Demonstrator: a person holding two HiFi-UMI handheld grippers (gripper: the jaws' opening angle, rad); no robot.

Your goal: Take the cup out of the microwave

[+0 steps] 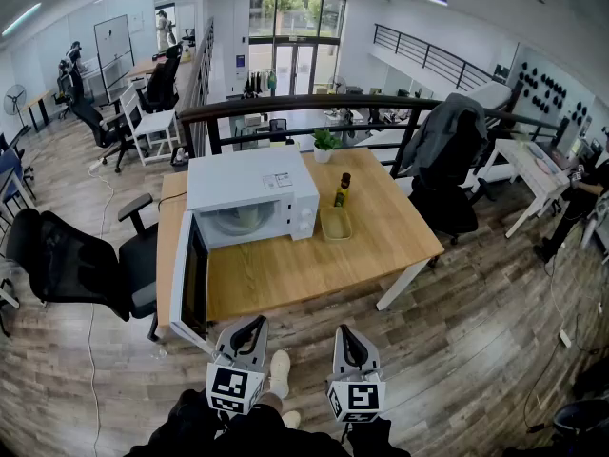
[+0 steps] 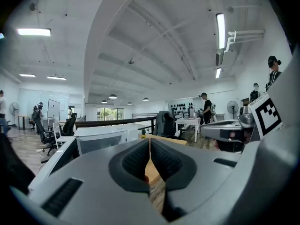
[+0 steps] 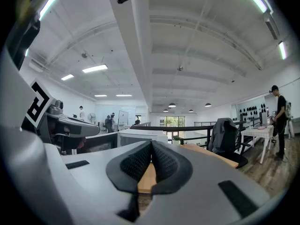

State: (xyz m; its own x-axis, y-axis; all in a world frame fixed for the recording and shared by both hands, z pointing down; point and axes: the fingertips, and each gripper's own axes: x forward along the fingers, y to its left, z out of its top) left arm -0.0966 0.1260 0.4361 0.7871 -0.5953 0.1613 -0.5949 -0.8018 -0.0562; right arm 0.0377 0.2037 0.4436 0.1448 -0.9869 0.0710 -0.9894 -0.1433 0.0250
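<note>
Left gripper (image 1: 251, 326) and right gripper (image 1: 348, 337) closed, empty, on your near side of tabletop (image 1: 285, 276) | microwave (image 1: 252, 184) door (image 1: 193, 279) stands open | cup (image 1: 243, 220) not yet out; reach, grasp, lift remain.

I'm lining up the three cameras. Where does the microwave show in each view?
Head view: the microwave sits left of centre, its door swung open toward the camera.
Left gripper view: the microwave is low, left of centre.
Right gripper view: the microwave is low, near the centre.
Shared landmark: the dark railing behind it.
</note>
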